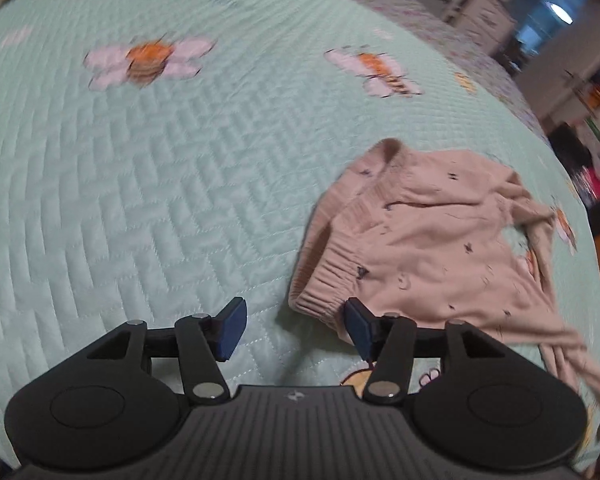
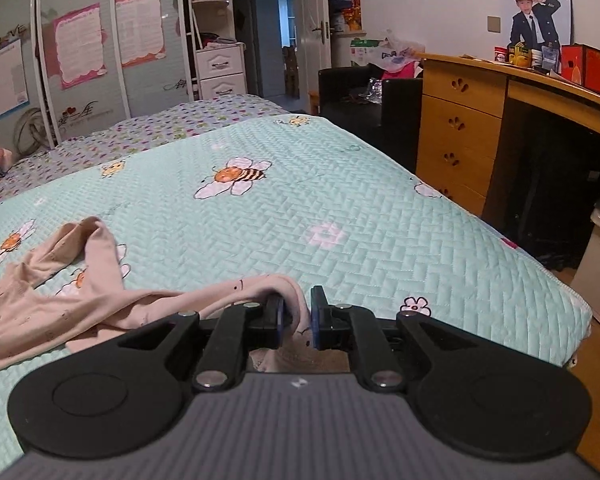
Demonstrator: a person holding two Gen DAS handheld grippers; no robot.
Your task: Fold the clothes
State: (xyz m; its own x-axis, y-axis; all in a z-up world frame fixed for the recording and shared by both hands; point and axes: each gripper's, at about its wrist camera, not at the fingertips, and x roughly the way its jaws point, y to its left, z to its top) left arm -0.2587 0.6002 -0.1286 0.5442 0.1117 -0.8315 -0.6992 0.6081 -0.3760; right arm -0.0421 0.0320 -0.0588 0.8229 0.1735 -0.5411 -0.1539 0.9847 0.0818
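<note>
One pink sweater [image 1: 428, 236] lies crumpled on the bed [image 1: 140, 200], its sleeve pinched in the right gripper [image 2: 296, 314], its ribbed hem just ahead of the wide-open, empty left gripper [image 1: 296, 330].

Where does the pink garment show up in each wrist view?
Left wrist view: the pink garment lies right of centre, its ribbed hem just ahead of the open left gripper.
Right wrist view: lower left, one end pinched in the right gripper.
Shared landmark: the mint bee-print quilt.
</note>
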